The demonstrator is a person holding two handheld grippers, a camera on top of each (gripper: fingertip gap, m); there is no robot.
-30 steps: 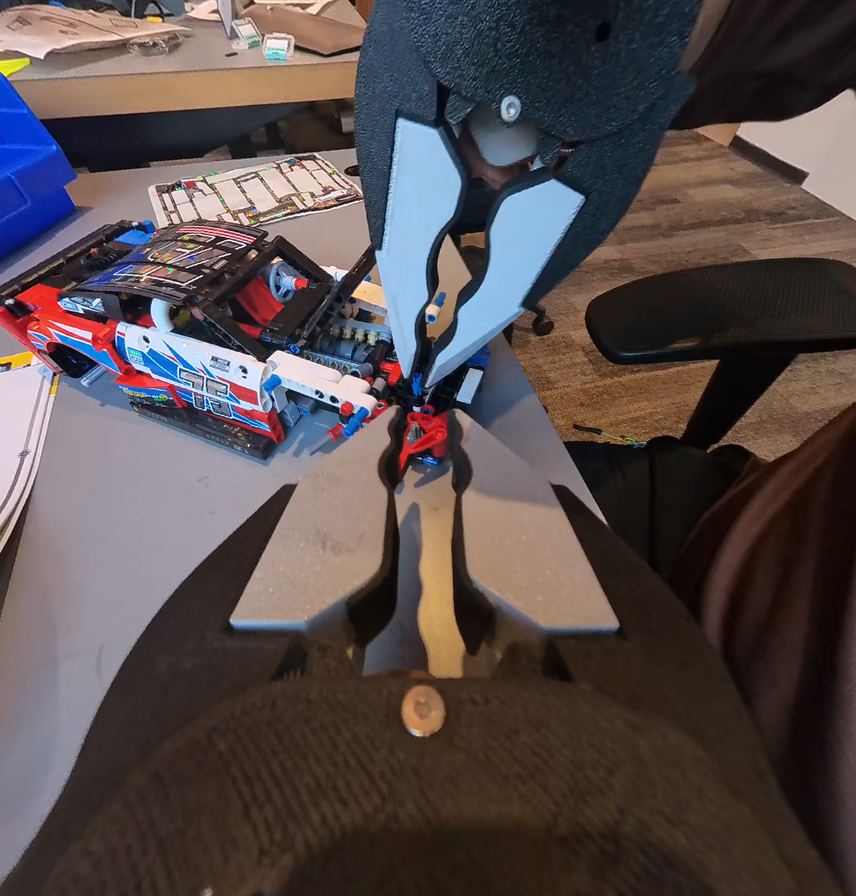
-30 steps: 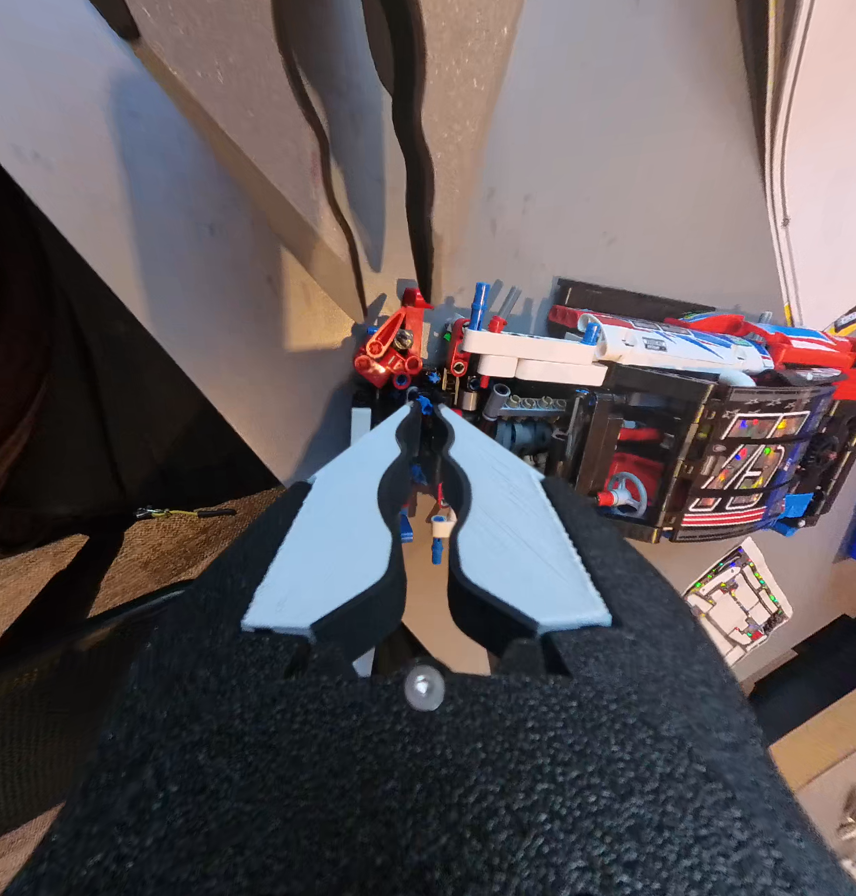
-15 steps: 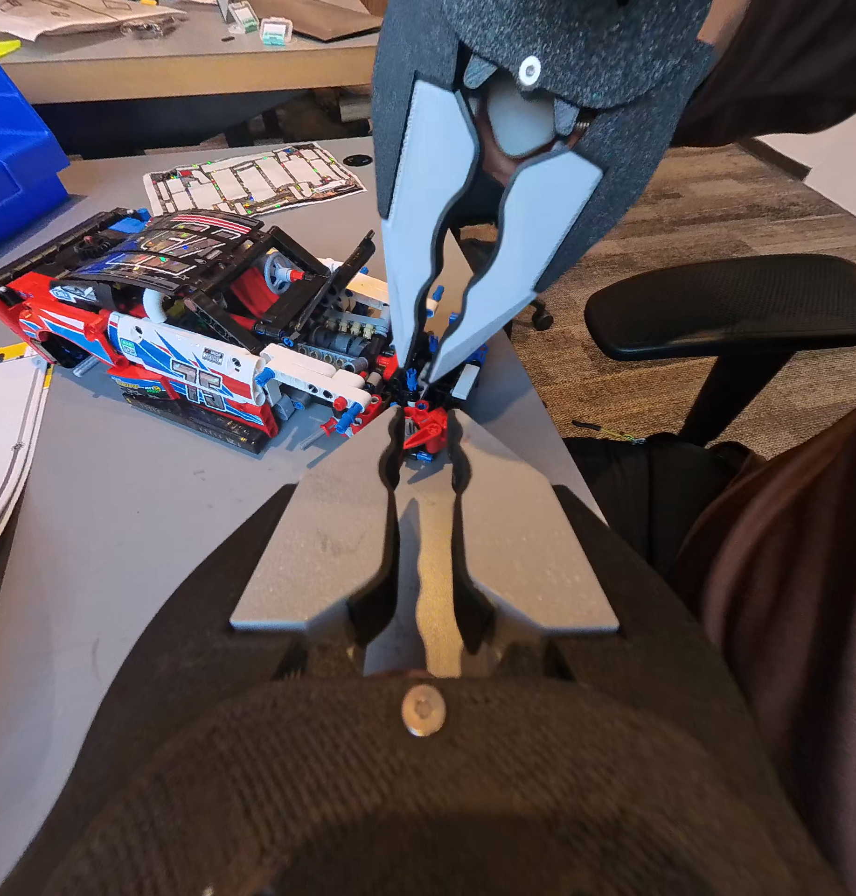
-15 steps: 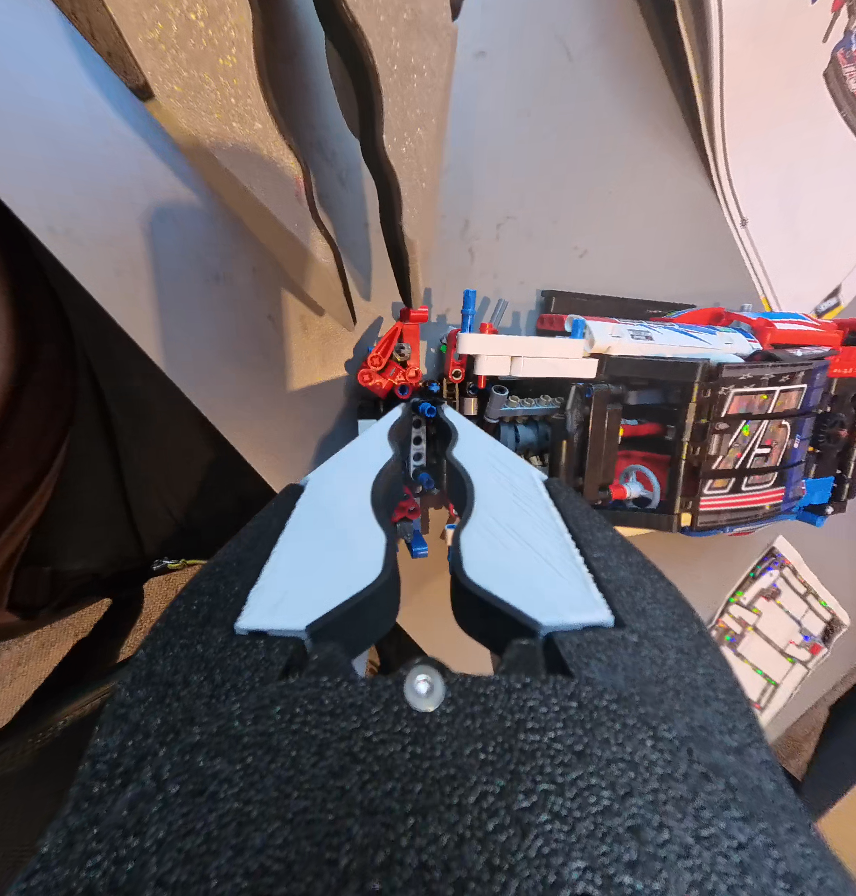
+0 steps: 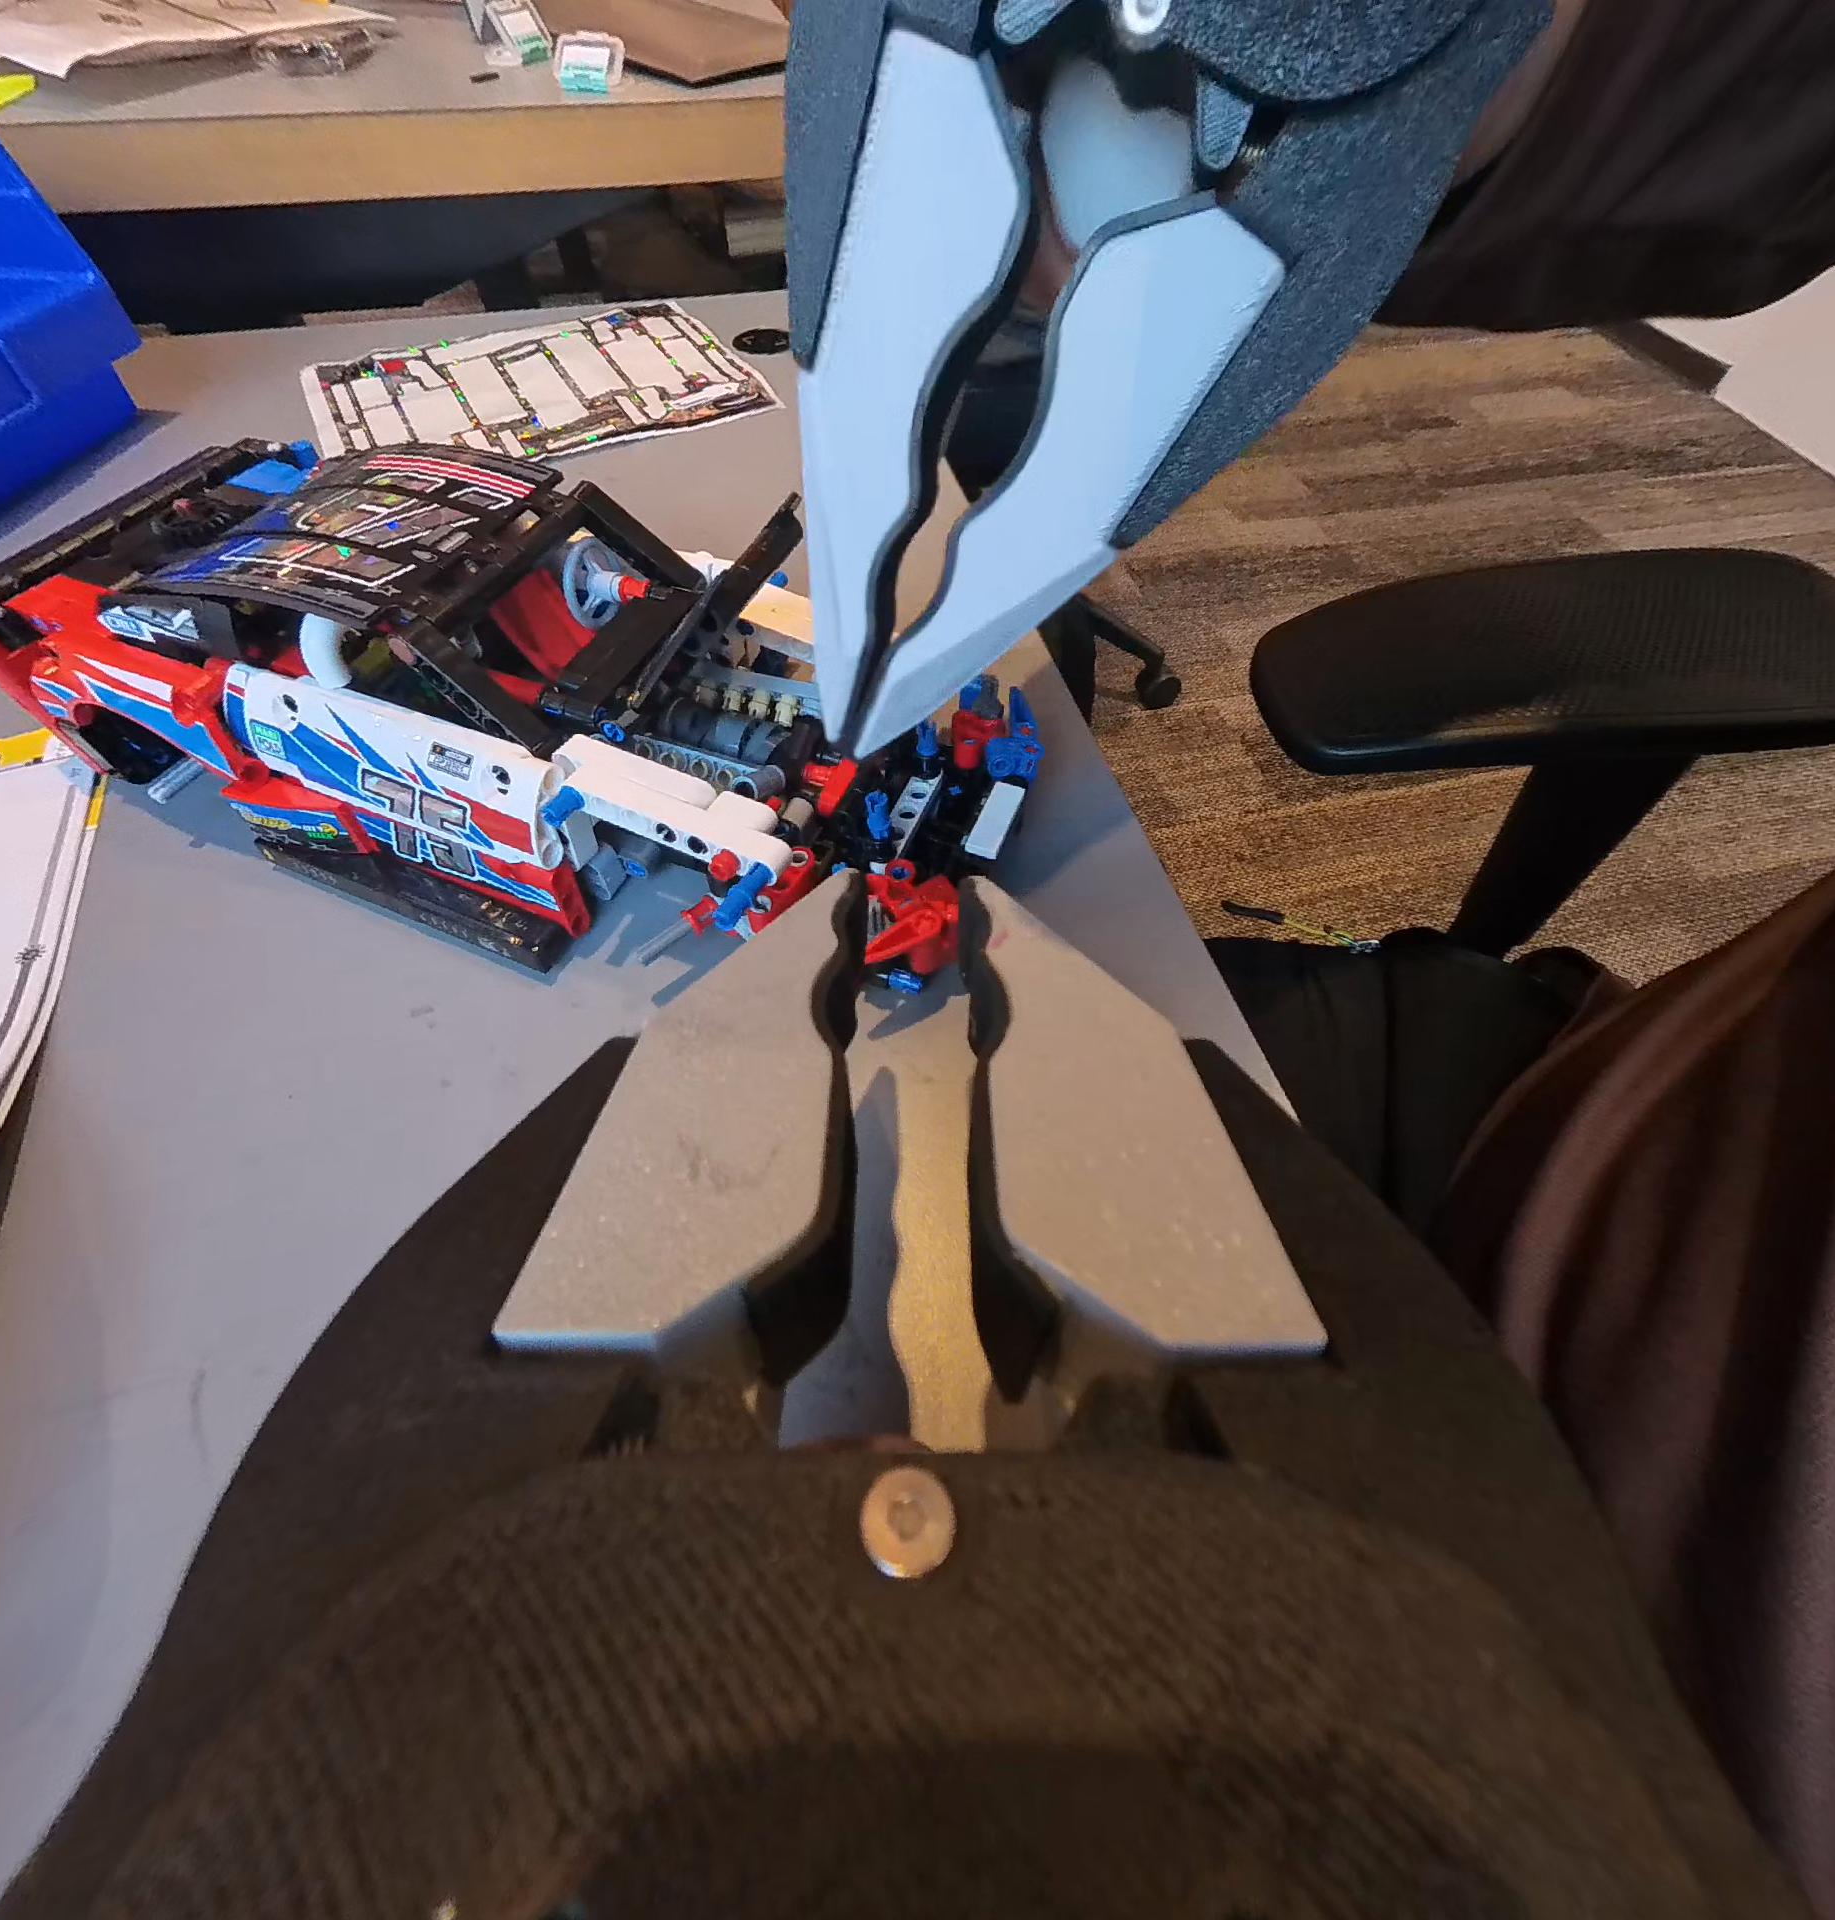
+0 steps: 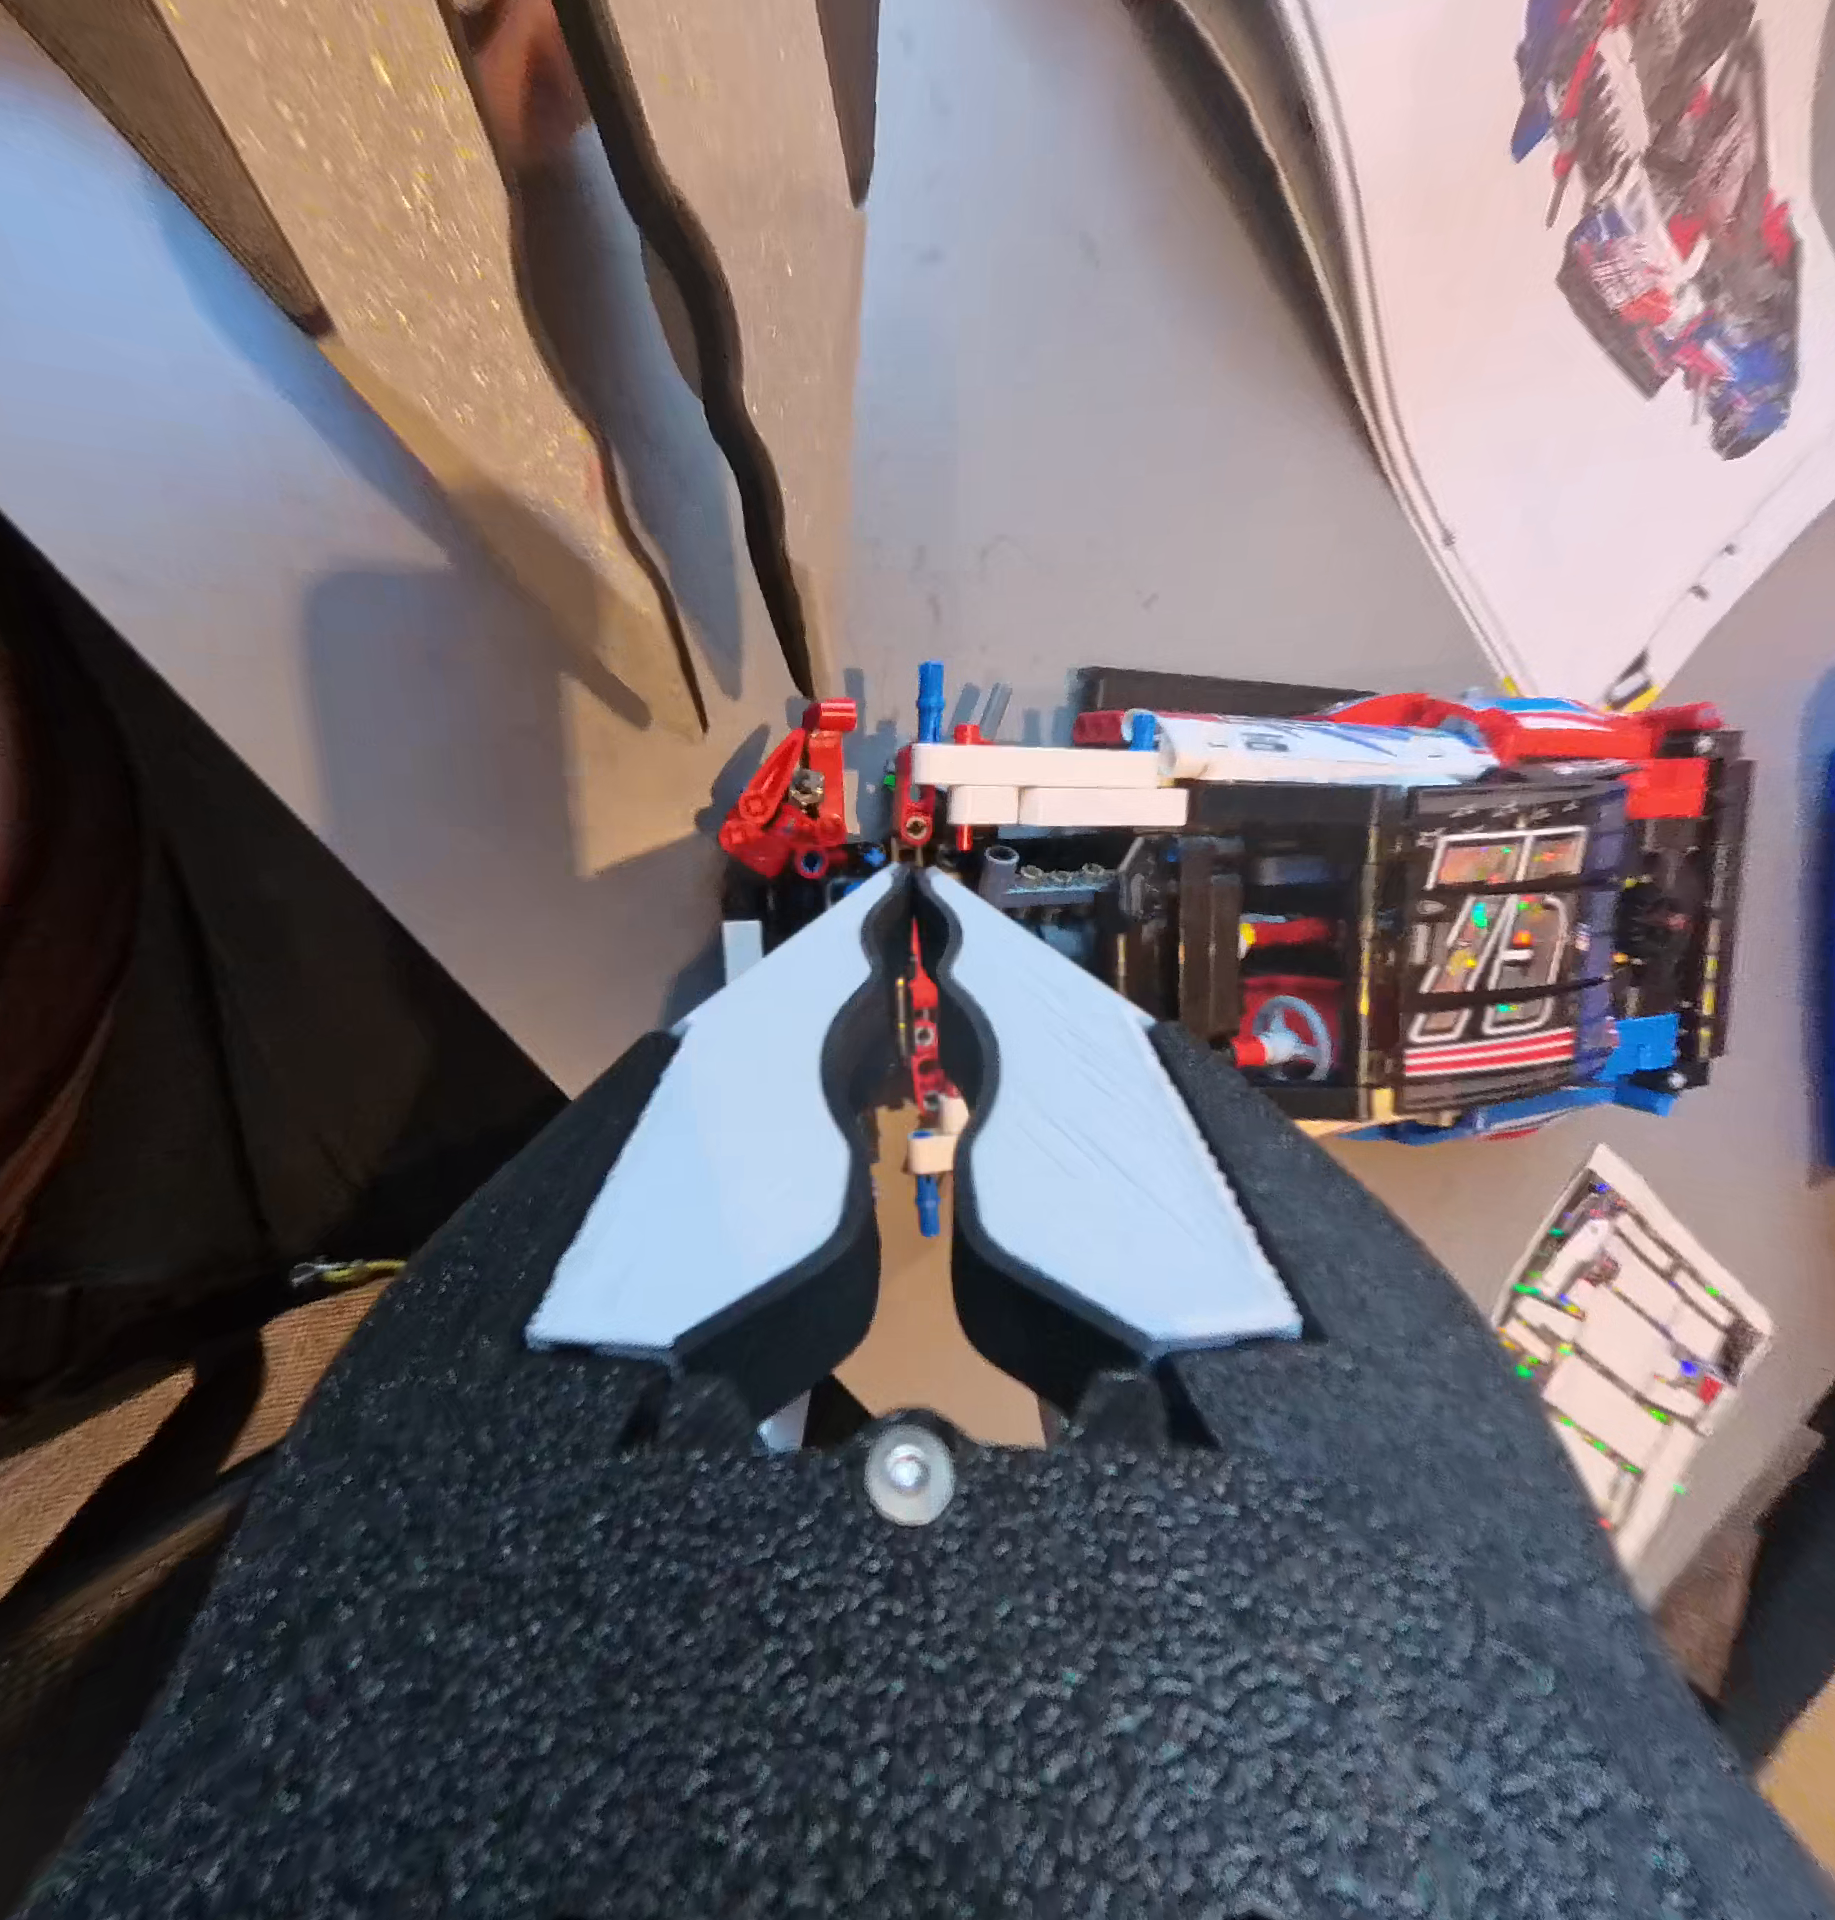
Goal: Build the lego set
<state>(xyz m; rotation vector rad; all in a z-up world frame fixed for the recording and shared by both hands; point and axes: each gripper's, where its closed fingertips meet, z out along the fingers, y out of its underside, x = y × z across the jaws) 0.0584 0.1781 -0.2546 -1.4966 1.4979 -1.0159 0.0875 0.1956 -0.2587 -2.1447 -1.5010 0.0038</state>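
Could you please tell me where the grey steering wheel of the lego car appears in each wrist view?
Left wrist view: steering wheel, upper left of centre, under the black roof.
Right wrist view: steering wheel, right of centre, inside the cabin.
Shared landmark: sticker sheet.

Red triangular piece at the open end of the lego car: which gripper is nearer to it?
Left. The left gripper has its fingers on either side of the red triangular piece; the right gripper has its tips farther in on the lego car.

Grey table [image 5: 217, 1091] below; black mesh chair [image 5: 1578, 665] to the right on a brown patterned carpet [image 5: 1412, 468]; second desk [image 5: 373, 145] seen ahead, cluttered with papers.
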